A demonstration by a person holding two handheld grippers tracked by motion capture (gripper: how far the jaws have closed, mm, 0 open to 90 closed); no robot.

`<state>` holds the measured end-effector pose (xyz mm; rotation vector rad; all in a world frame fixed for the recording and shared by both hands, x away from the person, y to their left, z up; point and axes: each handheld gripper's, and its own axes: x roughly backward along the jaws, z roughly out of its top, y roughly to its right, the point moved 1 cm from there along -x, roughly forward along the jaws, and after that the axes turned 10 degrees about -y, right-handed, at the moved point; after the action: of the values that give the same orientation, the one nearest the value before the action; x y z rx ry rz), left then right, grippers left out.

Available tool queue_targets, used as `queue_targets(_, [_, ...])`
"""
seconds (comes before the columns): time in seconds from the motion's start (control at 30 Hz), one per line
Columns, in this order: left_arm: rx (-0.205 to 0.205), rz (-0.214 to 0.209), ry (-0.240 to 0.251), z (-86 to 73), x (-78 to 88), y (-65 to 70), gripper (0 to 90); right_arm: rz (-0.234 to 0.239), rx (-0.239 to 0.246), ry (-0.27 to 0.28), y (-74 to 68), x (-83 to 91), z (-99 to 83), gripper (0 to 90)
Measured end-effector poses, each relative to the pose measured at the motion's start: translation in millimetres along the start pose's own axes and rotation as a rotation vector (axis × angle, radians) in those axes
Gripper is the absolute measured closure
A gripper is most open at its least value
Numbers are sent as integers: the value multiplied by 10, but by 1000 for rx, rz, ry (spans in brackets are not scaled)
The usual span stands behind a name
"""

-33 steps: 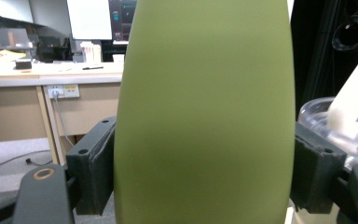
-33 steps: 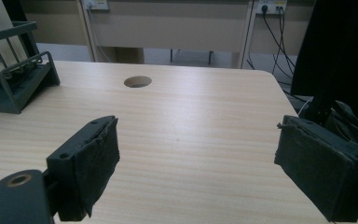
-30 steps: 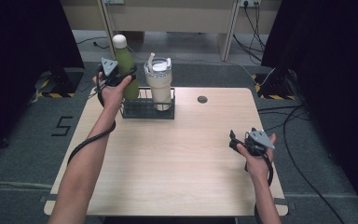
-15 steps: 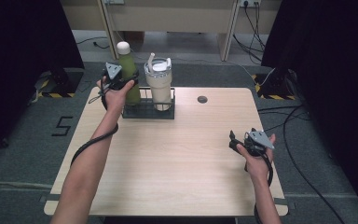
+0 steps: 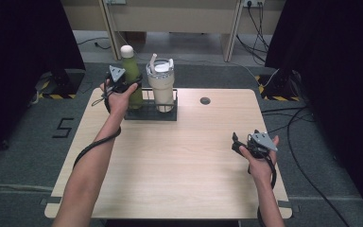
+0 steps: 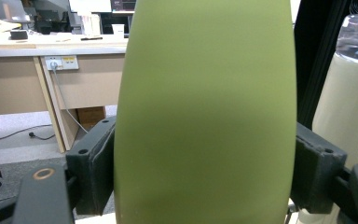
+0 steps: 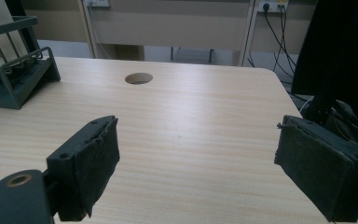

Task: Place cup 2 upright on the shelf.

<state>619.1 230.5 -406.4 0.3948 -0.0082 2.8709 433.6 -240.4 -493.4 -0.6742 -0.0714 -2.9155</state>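
A green bottle point(image 5: 131, 71) with a white cap stands upright at the left end of a black wire rack point(image 5: 150, 114) at the table's far left. My left gripper point(image 5: 130, 89) is shut on the bottle's body. In the left gripper view both black jaws press the sides of the green bottle point(image 6: 205, 116). My hand hides the bottle's base. A cream tumbler point(image 5: 161, 87) with a lid and straw stands in the rack right beside the bottle. My right gripper point(image 5: 237, 144) hovers open over the table's right front with nothing between its jaws, as the right gripper view point(image 7: 196, 168) confirms.
The wooden table point(image 5: 179, 161) has a round cable hole point(image 5: 205, 100) behind its middle. The rack's corner point(image 7: 14, 74) shows far left in the right gripper view. Desks, cables and dark curtains lie beyond the table's far edge.
The left gripper with the green bottle has shifted slightly right and down toward the rack. The right gripper has stayed put.
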Motion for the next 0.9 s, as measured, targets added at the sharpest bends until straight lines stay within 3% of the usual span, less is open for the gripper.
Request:
queue_targets(0.47, [-4,-46,-13,-15,-15,7,205,0,-7,-2,7,16,-1,131])
queue_targets(0.57, [14,-45,-7,-28,-12,2,199,1,-7,-1,5,17,0,131])
queue_targets(0.9, [2,-56,-20,-32,1,-16,193,4,6,-2,-14,9,-1,131])
